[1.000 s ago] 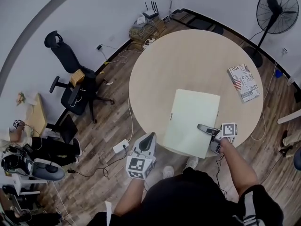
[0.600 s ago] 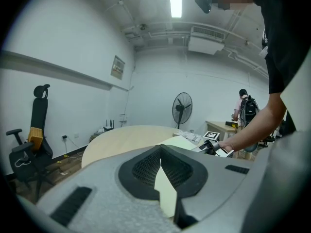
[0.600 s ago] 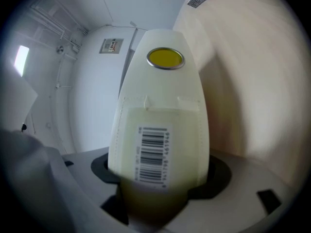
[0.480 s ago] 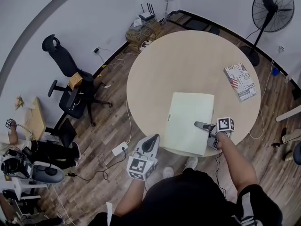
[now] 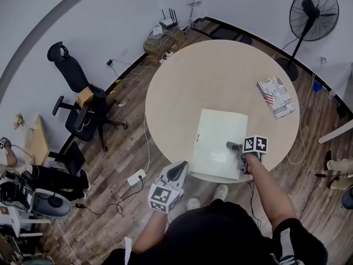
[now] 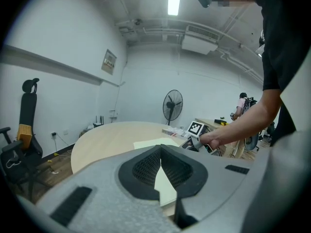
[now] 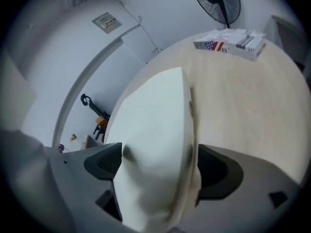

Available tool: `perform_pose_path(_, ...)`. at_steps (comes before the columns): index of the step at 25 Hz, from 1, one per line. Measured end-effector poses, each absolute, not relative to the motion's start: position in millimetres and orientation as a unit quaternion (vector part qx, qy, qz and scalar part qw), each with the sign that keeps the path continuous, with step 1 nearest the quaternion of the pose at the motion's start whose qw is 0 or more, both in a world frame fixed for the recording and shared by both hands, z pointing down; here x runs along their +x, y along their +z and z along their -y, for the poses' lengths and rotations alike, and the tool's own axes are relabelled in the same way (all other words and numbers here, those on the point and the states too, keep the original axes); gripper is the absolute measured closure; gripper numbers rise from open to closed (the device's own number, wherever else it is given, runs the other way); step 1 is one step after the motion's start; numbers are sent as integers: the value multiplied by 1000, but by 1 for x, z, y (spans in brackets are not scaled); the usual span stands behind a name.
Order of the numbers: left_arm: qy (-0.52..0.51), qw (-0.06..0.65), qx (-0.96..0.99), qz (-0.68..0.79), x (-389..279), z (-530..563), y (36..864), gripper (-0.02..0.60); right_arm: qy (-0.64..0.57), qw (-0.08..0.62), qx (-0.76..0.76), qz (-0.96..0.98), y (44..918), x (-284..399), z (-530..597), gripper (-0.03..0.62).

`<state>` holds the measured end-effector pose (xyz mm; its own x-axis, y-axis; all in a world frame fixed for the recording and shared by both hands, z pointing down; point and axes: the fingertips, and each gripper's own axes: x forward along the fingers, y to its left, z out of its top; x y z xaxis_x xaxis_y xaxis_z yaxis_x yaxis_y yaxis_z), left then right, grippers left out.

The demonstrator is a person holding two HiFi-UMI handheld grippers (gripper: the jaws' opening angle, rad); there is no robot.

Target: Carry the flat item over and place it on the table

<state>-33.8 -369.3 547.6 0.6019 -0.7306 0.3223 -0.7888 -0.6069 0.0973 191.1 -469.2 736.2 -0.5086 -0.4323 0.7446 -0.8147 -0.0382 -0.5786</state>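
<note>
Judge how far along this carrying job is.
Done: the flat item looks set down on the table, reaching its near rim. In hand: the right claw has just been opening its jaws, with the item's edge between them. Left: draw that claw clear, perhaps push the item further on.

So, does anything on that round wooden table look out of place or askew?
Only the pale cream flat sheet: it lies at the near rim of the round wooden table, and its near edge bulges up instead of lying flat, between the right gripper's jaws, which have just been opening. Nothing spilled or damaged.
</note>
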Motion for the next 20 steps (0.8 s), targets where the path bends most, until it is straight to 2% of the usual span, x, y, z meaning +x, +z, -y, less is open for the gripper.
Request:
perform_pose_path(8,125,116,888,427,-34,369,546,575,369,189,500,760,652,183,481,158)
perform_pose_path(15,121,105,890,427,-38,379,535,575,113,233,515,817,551,165,458,158)
perform_pose_path(20,120,102,881,446,-53,389,529,575,45,212,545,810,502,163,439,171)
